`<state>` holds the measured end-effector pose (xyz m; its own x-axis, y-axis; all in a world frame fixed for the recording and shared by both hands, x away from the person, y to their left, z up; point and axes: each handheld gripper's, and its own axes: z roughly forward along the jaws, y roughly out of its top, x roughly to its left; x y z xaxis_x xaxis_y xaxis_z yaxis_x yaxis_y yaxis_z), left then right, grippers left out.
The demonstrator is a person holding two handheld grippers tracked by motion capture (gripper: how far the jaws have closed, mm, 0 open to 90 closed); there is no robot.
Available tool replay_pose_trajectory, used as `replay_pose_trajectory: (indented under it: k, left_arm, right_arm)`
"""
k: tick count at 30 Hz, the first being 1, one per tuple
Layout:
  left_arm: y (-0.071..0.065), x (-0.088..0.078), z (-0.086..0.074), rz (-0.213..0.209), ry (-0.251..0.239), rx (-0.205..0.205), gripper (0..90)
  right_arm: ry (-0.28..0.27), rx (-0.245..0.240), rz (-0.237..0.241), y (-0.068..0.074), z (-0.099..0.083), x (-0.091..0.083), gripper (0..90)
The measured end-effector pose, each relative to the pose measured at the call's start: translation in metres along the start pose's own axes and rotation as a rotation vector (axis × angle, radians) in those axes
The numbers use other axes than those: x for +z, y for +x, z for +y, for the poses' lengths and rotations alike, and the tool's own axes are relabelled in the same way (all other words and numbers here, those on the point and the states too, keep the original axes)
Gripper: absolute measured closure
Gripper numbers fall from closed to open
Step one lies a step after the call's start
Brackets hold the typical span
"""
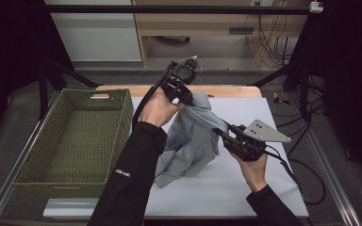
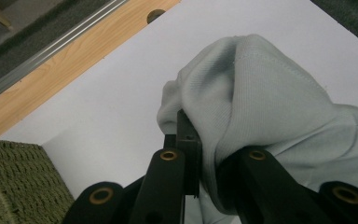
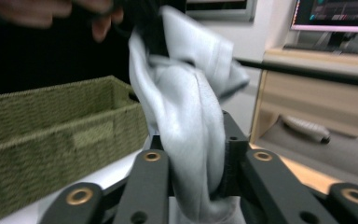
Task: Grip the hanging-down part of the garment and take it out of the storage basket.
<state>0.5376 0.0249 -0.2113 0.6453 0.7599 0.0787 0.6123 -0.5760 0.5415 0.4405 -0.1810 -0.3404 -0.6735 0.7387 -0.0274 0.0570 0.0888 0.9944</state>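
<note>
- Jaws of the left gripper [image 1: 185, 93] and right gripper [image 1: 229, 133] both clench the grey garment [image 1: 193, 141].
- Soft, light, floppy cloth; edges or bunched folds look the best hold.

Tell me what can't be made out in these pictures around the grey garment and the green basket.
- Grey garment, high view: its type and lower folds, bunched and partly behind the left sleeve.
- Left claw tips, left gripper view: wrapped in the cloth.
- Right claw tips, right gripper view: buried in the cloth.
- Left hand, right gripper view: blurred, cut by the top edge.
- Green basket, high view: its inside near wall, hidden by the rim.
</note>
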Motion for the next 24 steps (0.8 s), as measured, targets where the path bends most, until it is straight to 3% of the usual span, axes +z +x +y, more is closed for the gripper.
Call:
replay_pose_trajectory:
  k: [1,2,3,4,6,7,8,12,15,24]
  left_arm:
    - [0.001,0.001,0.000,0.001,0.008,0.008,82.8]
    - [0.001,0.001,0.000,0.001,0.010,0.006,82.8]
    - [0.001,0.002,0.000,0.003,0.018,0.010,82.8]
    - [0.000,0.003,0.000,0.004,0.016,0.011,82.8]
    - [0.000,0.005,0.000,0.004,0.019,0.008,82.8]
    - [0.000,0.005,0.000,0.004,0.019,0.008,82.8]
    - [-0.001,0.005,0.001,0.004,0.022,0.010,82.8]
    - [-0.001,0.007,0.001,0.013,0.031,0.010,82.8]
    - [0.000,0.008,0.001,0.014,0.029,0.004,82.8]
    - [0.003,0.009,0.001,0.006,0.032,0.002,82.8]
  right_arm:
    - [0.009,0.010,-0.003,0.000,-0.005,0.001,60.1]
    - [0.009,0.010,-0.003,0.000,-0.005,0.001,60.1]
    - [0.021,0.014,-0.004,-0.001,-0.009,0.003,54.5]
    - [0.035,0.018,-0.017,0.000,-0.016,0.005,36.1]
    - [0.058,0.045,0.000,0.001,-0.020,0.006,22.5]
    - [0.058,0.045,0.000,0.001,-0.020,0.006,22.5]
    - [0.061,0.068,0.015,0.000,-0.024,0.004,6.3]
    - [0.051,0.064,0.001,0.001,-0.026,-0.006,0.6]
    - [0.001,0.092,0.008,-0.004,-0.026,-0.021,0.5]
    - [0.008,0.100,-0.045,-0.017,-0.038,-0.040,0.4]
